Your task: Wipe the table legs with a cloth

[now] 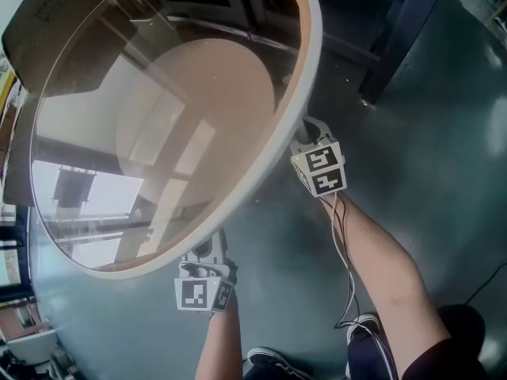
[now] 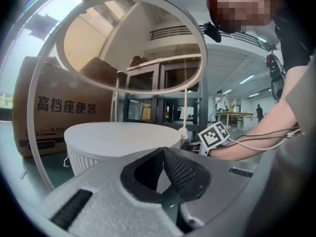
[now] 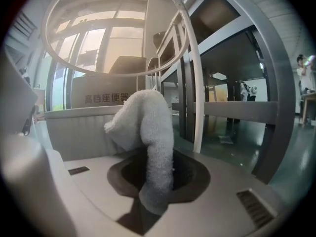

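Table (image 1: 314, 70), round with a glass top and white rim, is filling most of the head view, and both grippers are reaching in beneath its near edge. A cardboard box (image 2: 29, 117) is standing behind it on the floor (image 1: 428, 157). The ribbed white base (image 2: 118, 137) is sitting low under the top, and a thin white leg (image 3: 196, 107) is rising from it toward the rim. The left gripper (image 2: 163, 152) is pointing at the base with its jaws brought together at the tips and nothing between them. The right gripper (image 3: 158, 167) is pinching a white cloth (image 3: 148, 117), jaws closed tight on its lower end, while the free end is bunching upright above them. The cloth is standing just beside the leg, with a narrow gap showing between them.
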Demonstrator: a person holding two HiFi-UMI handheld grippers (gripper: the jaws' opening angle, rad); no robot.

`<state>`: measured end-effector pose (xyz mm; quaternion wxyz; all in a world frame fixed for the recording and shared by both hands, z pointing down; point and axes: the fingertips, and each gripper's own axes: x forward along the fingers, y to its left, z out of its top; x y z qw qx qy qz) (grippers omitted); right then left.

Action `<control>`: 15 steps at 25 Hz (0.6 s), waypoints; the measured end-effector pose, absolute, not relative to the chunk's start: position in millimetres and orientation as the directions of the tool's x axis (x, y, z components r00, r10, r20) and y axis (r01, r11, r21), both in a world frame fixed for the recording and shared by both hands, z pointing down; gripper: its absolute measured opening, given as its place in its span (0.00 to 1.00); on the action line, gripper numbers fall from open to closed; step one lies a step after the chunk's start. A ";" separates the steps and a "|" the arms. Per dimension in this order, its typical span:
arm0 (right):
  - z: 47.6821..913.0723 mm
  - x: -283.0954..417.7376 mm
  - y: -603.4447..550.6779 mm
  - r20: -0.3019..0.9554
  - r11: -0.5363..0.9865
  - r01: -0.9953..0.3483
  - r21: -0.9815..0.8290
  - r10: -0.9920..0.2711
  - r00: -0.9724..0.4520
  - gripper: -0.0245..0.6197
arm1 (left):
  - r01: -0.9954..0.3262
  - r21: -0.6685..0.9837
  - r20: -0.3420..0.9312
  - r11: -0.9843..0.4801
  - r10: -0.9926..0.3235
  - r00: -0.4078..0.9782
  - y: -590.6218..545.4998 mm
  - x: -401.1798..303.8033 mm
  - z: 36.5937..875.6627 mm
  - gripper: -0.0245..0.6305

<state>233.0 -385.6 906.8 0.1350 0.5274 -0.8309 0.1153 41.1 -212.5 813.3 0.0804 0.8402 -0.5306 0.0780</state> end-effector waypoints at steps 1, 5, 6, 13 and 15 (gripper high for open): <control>907.3 234.5 -390.3 0.353 0.409 -0.911 -0.052 -0.846 -0.400 0.16 | -0.902 0.054 0.212 -0.428 -0.878 0.429 -211.1 41.5 811.0 0.04; 906.7 242.0 -403.8 0.363 0.373 -0.926 -0.048 -0.858 -0.365 0.16 | -0.899 0.036 0.223 -0.437 -0.873 0.433 -204.4 37.5 813.2 0.04; 906.4 242.3 -402.6 0.362 0.371 -0.928 -0.047 -0.859 -0.362 0.16 | -0.899 0.036 0.223 -0.436 -0.874 0.433 -202.8 34.8 814.5 0.05; 913.5 196.7 -336.3 0.339 0.413 -0.906 -0.090 -0.843 -0.418 0.16 | -0.922 0.099 0.206 -0.375 -0.898 0.388 -210.6 -0.4 837.6 0.04; 918.5 179.4 -315.6 0.338 0.414 -0.906 -0.091 -0.842 -0.419 0.16 | -0.924 0.125 0.195 -0.361 -0.904 0.379 -211.0 -9.3 846.2 0.05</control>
